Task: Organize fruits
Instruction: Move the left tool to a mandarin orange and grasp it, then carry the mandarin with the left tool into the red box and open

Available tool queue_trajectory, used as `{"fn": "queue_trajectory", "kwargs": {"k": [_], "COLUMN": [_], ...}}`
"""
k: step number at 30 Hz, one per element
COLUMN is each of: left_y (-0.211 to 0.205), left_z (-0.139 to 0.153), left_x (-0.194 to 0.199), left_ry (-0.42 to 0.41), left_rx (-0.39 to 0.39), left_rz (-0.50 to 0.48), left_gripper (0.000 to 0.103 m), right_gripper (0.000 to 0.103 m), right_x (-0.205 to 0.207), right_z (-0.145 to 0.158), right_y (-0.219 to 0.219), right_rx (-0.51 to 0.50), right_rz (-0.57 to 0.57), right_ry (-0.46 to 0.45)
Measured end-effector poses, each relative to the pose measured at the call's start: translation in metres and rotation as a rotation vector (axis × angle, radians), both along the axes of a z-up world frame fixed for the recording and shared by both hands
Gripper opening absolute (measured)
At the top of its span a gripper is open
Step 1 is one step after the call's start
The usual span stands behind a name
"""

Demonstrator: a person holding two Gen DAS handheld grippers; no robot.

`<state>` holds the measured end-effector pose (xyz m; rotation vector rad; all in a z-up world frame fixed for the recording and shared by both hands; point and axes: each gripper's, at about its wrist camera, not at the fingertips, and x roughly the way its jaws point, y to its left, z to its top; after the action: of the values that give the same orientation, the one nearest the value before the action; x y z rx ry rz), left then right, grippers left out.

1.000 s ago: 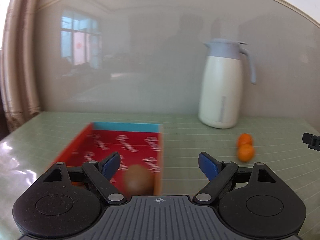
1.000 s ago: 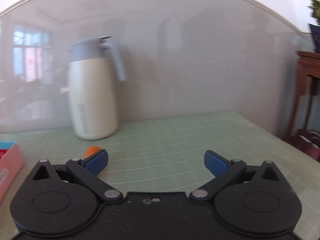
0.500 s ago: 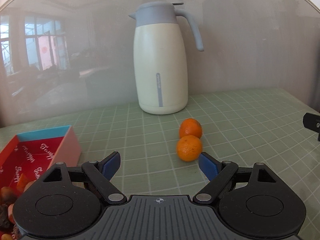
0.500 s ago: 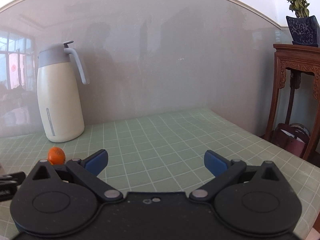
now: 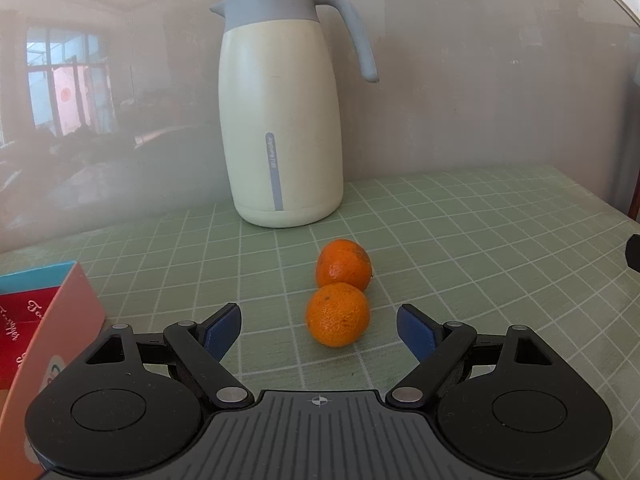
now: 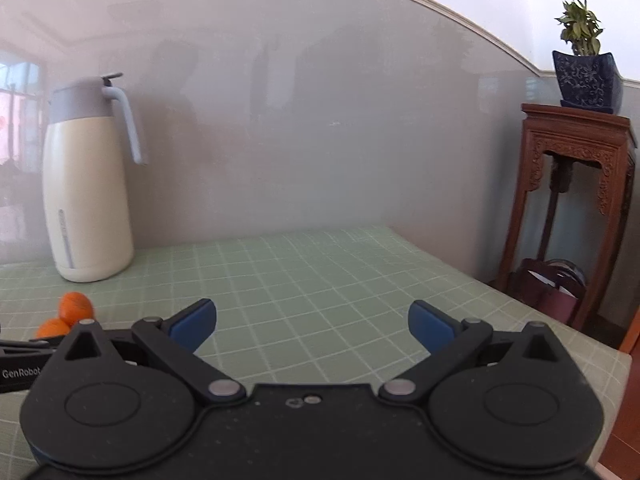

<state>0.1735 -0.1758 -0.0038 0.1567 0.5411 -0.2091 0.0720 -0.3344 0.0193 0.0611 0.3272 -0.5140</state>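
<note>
The left tongs [image 5: 319, 330] stand wide open with nothing in them, lined up on the nearer orange [image 5: 337, 315], which lies on the table [image 5: 480, 240] just ahead of the blue pads [image 5: 414, 330] and about midway between them. That looks like an approach for a pick: the pads have room to pass either side of the fruit before closing. The farther orange [image 5: 344, 265] touches the near one from behind, toward the back edge of the table, so a grip from the sides seems the way to take one without shoving the other.

At the left edge of the left view sits the open box [image 5: 56, 320], pink cardboard outside, red printed lining inside with a blue rim; it is probably where the fruit belongs. A tall cream jug [image 5: 280, 120] with a grey lid and curved handle stands by the wall, behind the oranges and apart from them.

The right tongs [image 6: 312, 326] are also wide open and empty, held over bare table towards its right side, well apart from the fruit, seemingly just waiting.

The oranges are round, with dimpled, slightly glossy peel, likely firm enough for a gentle squeeze but apt to roll. The table wears a smooth pale green cover with a white grid.
</note>
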Motion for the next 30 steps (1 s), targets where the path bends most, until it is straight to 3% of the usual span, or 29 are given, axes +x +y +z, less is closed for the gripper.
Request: {"fn": "queue_trajectory", "kwargs": {"k": [6,9,13,15,30], "left_y": [-0.01,-0.015,-0.018,-0.016,0.001], "left_z": [-0.005,-0.009,-0.015,-0.014,-0.003], "left_x": [0.013,0.018,0.023,0.023,0.013], "left_ry": [0.02,0.044,0.076,0.07,0.05], "left_rx": [-0.005,-0.001,-0.008,-0.015,-0.034], "left_rz": [-0.005,-0.029,-0.031,-0.015,0.005], "left_gripper": [0.082,0.06,0.053,0.039,0.039], "right_gripper": [0.103,0.103,0.103,0.103,0.103], "right_x": [0.0,0.002,-0.001,-0.002,0.003], "right_z": [-0.001,0.0,0.0,0.0,0.0], "right_y": [-0.004,-0.005,-0.012,-0.014,-0.005], "right_rx": [0.006,-0.004,0.005,0.016,0.015], "right_rz": [0.01,-0.003,-0.031,-0.032,0.0], "right_ry": [0.005,0.006,-0.002,-0.003,0.0]}}
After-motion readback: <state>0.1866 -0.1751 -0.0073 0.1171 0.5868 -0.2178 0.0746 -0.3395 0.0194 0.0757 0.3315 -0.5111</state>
